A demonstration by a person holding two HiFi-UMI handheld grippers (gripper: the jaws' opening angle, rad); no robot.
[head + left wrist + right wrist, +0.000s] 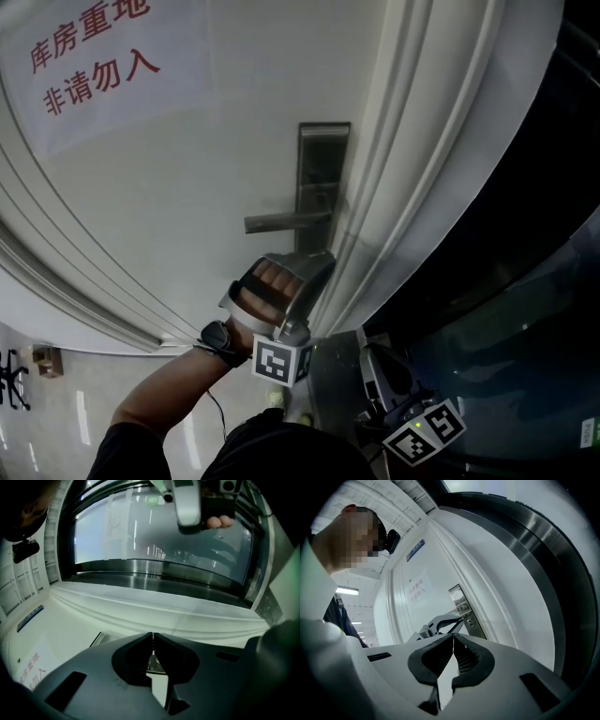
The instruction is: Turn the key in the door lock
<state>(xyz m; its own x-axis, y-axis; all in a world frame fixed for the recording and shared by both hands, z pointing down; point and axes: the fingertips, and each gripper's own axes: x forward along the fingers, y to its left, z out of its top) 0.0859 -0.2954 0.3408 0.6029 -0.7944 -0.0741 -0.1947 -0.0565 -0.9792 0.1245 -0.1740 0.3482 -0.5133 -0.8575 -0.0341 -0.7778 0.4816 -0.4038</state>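
Far left on the white door [187, 187] there's a paper notice [94, 66] with red characters. Further right is the brushed-metal lock plate [323, 155], with its lever handle [281, 222] sticking out to the left, roughly level. The key [153, 644] is really hard to see. It's just a thin bright sliver pinched between the fingers of the left gripper [317, 262], right up against the plate below the handle, where the round lock cylinder [470, 622] sits. So the left fingers are clenched on the key and pointed straight at the lock. A bare hand [270, 279] is wrapped around that gripper, with a dark watch [217, 337] on the wrist below it. Just right of the plate is the white ribbed door frame [422, 159]. Lower right is the right gripper [453, 638], held well away from the door, its fingers clenched tip to tip with nothing between them. The right edge is all dark glass panel [544, 281]. Pale glossy floor [84, 403] shows in the bottom-left corner.
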